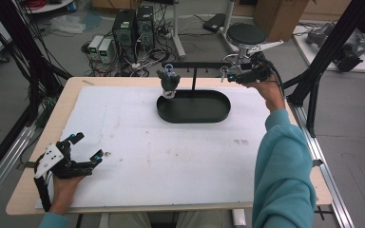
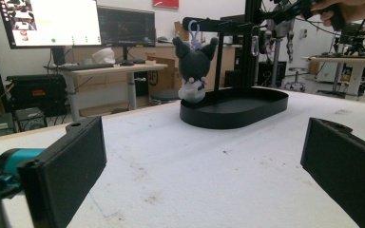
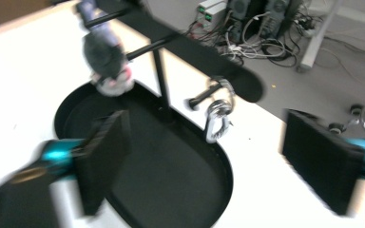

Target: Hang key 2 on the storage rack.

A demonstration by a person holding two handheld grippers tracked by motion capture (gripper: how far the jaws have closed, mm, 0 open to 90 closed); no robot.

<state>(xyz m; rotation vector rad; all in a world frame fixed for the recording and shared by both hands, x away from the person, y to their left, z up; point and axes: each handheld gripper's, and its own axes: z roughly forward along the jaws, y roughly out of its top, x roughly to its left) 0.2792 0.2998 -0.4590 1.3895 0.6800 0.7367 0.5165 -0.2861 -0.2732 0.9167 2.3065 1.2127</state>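
Your right gripper (image 1: 231, 76) hovers at the far right end of the rack (image 1: 197, 65), jaws spread wide w/ nothing between them. In the right gripper view the pads (image 3: 105, 156) stand well apart, and the silver carabiner (image 3: 216, 121) hangs free on its peg between them, touched by neither. Looks like the hang step is done for that clip and you're at the let-go stage.

The plush (image 1: 168, 81) dangles from the rack's left end by its blue clip, its feet just over the left end of the black tray (image 1: 218, 114). The left gripper view shows it hanging upright, close to the tray rim, tho whether it touches the rim can't be told.

Your left gripper (image 1: 86, 147) rests near the table's (image 1: 138, 156) near-left corner, well apart from the rack. Jaws are wide open, empty; bare white tabletop shows between them.

Next move, by the look of it: draw the right gripper straight back and up, clear of the peg and crossbar, w/o brushing the carabiner. It hangs loose, so a nudge from either pad could swing it or slip it off the peg. Keep the jaws wide till you're clear.
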